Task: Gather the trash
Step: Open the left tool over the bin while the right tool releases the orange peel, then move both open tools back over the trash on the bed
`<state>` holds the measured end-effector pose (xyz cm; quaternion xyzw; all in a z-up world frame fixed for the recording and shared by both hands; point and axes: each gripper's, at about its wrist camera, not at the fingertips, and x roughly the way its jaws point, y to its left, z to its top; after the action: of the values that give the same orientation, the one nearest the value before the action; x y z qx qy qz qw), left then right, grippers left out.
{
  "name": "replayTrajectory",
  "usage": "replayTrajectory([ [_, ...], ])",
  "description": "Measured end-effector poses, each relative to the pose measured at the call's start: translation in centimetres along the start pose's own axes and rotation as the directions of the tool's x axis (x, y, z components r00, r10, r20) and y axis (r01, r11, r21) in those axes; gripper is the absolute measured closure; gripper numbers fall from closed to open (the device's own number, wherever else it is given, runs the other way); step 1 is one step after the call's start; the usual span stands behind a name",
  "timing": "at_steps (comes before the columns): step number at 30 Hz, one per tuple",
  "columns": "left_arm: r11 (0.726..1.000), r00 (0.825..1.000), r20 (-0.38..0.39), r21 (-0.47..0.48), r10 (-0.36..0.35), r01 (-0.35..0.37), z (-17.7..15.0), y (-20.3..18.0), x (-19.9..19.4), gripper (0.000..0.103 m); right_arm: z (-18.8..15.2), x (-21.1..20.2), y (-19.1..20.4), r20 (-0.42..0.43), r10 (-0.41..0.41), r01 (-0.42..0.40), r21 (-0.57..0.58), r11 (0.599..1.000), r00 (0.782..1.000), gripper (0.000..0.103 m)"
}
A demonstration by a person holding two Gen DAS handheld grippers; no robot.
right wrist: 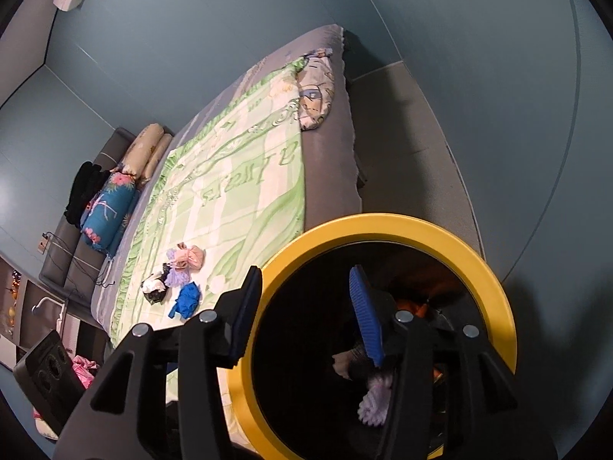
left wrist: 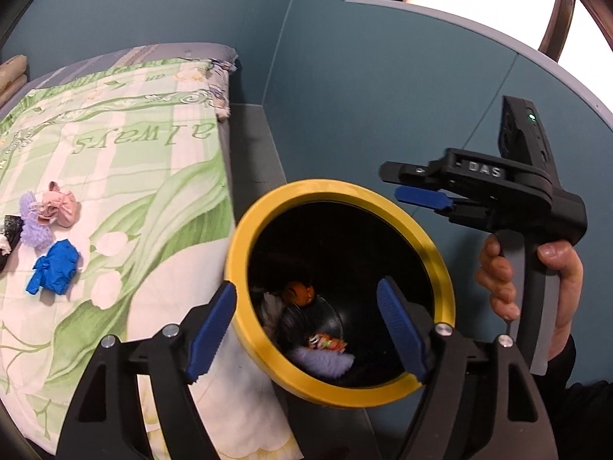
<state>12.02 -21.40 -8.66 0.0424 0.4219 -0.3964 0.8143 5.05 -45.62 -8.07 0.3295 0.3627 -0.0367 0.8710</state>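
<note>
A black trash bin with a yellow rim (left wrist: 436,260) (right wrist: 494,276) stands beside the bed; trash lies inside it: an orange piece (left wrist: 300,293), a colourful wrapper (left wrist: 327,343) and a lilac fluffy piece (left wrist: 322,360) (right wrist: 375,402). My left gripper (left wrist: 306,329) is open and empty over the bin's mouth. My right gripper (right wrist: 306,314) is open and empty, one finger outside the rim and one inside; it also shows in the left wrist view (left wrist: 421,195). On the bed lie a blue crumpled piece (left wrist: 53,268) (right wrist: 187,299), a pink piece (left wrist: 59,207) (right wrist: 187,257), a lilac piece (left wrist: 32,222) (right wrist: 178,278) and a black-and-white piece (left wrist: 9,234) (right wrist: 153,287).
The bed has a green-and-white quilt (left wrist: 134,161) (right wrist: 237,191) and pillows (right wrist: 111,207) at its head. Blue walls (left wrist: 364,88) enclose the corner. Grey floor (right wrist: 406,145) runs beside the bed. A black device (right wrist: 46,375) and pink cloth (right wrist: 84,368) lie at lower left.
</note>
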Motion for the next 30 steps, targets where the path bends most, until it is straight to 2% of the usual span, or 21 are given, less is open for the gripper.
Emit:
replayTrajectory([
  [3,0.999,0.999,0.021,-0.028,0.025,-0.024,0.1,1.5,-0.7,0.026,0.1,-0.2,0.5,0.008,0.019,-0.019,-0.018,1.000,1.000,0.052],
  [9,0.989,0.994,0.064,-0.129,0.088,-0.079,0.4,5.6,-2.9,0.022,0.2,0.2,3.2,0.002,0.053,-0.053,-0.083,0.995,0.999,0.051],
  [12,0.980,0.986,0.094,-0.160,0.134,-0.118,0.6,7.6,-4.3,0.020,0.2,0.7,5.4,-0.010,0.072,-0.073,-0.125,0.989,0.997,0.047],
  [17,0.961,0.970,0.131,-0.216,0.203,-0.172,0.6,11.2,-6.6,0.018,0.1,2.3,9.3,-0.031,0.123,-0.126,-0.184,0.975,0.992,0.046],
  [23,0.926,0.943,0.152,-0.286,0.297,-0.245,-0.1,16.1,-9.3,0.017,0.1,4.8,13.5,-0.067,0.166,-0.177,-0.242,0.954,0.984,0.046],
  [30,0.869,0.915,0.139,-0.394,0.378,-0.299,-1.1,22.2,-11.4,0.017,-0.2,8.5,17.2,-0.126,0.185,-0.214,-0.286,0.934,0.975,0.046],
])
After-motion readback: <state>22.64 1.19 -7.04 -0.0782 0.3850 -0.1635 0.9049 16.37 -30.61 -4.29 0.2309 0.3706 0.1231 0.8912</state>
